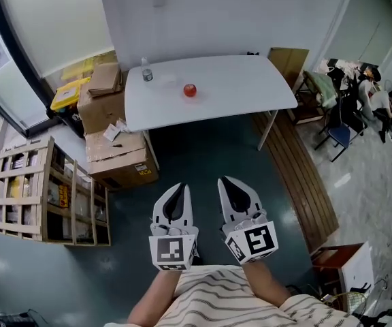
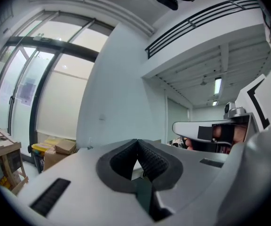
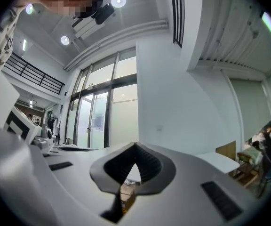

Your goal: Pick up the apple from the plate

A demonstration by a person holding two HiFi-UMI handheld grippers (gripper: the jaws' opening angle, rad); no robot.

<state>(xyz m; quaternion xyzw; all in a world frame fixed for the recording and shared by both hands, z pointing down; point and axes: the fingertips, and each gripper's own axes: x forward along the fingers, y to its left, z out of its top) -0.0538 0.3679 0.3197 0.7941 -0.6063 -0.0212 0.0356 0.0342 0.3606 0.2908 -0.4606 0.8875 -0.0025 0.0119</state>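
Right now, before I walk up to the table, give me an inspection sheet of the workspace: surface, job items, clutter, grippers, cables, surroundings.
Surface: white table, well ahead of both grippers.
Job's things: red apple on the table, left of its middle; the plate under it is too faint against the white top to make out.
Clutter: small bottle near the table's left end.
Grippers: left gripper and right gripper both shut and empty, side by side over the dark floor.
Cables: nothing seen.
Surroundings: cardboard boxes by the table's left end; wooden crate further left; a seated person far right.
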